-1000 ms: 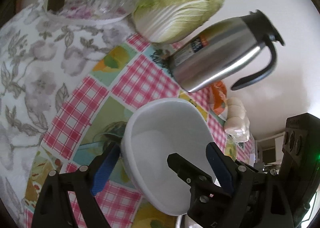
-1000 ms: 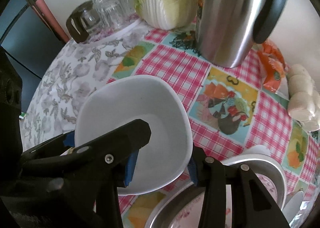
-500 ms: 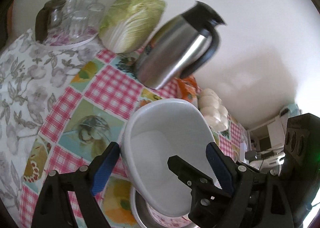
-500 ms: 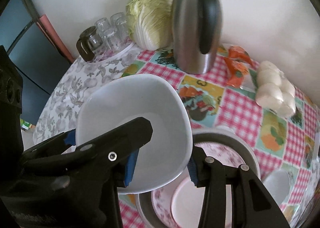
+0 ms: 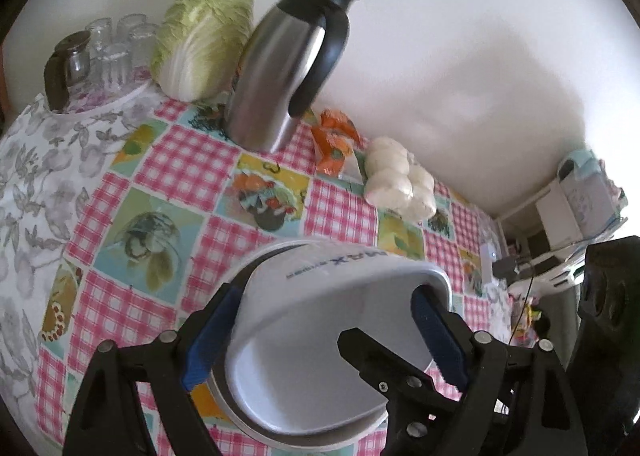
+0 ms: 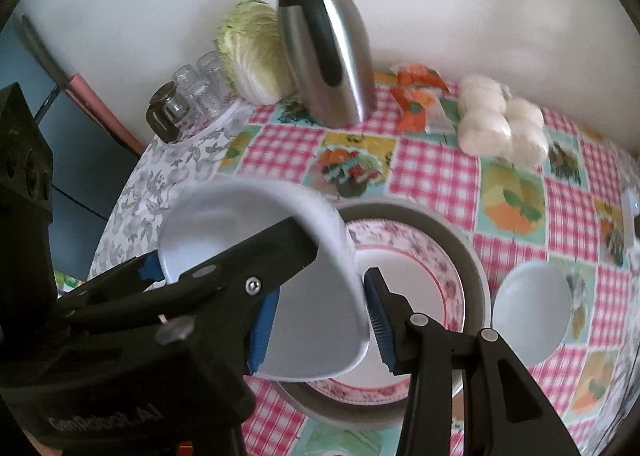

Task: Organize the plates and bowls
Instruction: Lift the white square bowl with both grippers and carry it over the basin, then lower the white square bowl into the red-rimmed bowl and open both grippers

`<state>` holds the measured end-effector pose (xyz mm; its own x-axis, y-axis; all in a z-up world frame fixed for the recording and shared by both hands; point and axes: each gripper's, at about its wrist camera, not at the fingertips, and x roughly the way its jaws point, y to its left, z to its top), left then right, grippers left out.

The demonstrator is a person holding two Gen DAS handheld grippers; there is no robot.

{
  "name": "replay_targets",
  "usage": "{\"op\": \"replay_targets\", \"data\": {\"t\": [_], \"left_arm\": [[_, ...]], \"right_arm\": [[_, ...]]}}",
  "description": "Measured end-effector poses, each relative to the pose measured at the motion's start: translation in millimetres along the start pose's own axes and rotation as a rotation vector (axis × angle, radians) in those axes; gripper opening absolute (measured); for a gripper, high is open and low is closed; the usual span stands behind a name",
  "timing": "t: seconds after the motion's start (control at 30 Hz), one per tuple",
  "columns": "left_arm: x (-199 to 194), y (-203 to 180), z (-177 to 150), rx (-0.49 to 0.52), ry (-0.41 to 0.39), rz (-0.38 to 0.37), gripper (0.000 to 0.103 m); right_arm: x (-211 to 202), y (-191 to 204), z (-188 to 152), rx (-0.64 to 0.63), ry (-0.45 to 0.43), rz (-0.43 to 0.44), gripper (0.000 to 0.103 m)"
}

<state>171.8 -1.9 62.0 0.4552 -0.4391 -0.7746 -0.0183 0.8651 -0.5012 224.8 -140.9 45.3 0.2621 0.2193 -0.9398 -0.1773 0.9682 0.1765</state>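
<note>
Both grippers hold a white squarish bowl (image 5: 320, 376) in the air, tilted, with a printed mark showing on it. My left gripper (image 5: 324, 336) spans it wide, one blue pad on each side. My right gripper (image 6: 320, 326) is shut on one end of the bowl (image 6: 216, 228); one blue pad (image 6: 150, 266) of the left gripper shows at the bowl's far rim. Directly under the held bowl stands a grey metal bowl (image 6: 474, 256) with a pink floral plate (image 6: 420, 256) inside. A small white bowl (image 6: 532, 316) sits on the cloth to its right.
Along the wall stand a steel jug (image 6: 332, 68), a cabbage (image 6: 256, 52), a tray of glasses (image 6: 192, 88), an orange packet (image 6: 416, 96) and a bag of white buns (image 6: 500, 128). The table's left edge drops off beyond the grey floral cloth (image 6: 160, 176).
Both grippers have lifted the white bowl and carried it rightward, from over the bare cloth to above the grey bowl with the floral plate. The bowl has tipped more steeply.
</note>
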Motion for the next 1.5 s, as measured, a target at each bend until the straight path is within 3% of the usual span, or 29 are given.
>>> {"op": "replay_targets", "data": {"t": [0.33,0.73,1.27,1.37,1.5], "left_arm": [[28,-21,-12,-0.007,0.062,0.012,0.088],[55,-37,-23,0.005,0.158,0.040,0.088],[39,-36,-22,0.035,0.113,0.122,0.090],[34,-36,-23,0.039,0.107,0.127,0.090],[26,-37,-28,0.055,0.089,0.188,0.090]], "right_arm": [[9,-38,-14,0.101,0.052,0.001,0.046],[15,-63,-28,0.135,0.091,-0.022,0.046],[2,-82,-40,0.248,-0.023,0.065,0.046],[-7,-86,-43,0.262,-0.048,0.055,0.047],[-19,-95,-52,0.296,-0.071,0.038,0.050]]}}
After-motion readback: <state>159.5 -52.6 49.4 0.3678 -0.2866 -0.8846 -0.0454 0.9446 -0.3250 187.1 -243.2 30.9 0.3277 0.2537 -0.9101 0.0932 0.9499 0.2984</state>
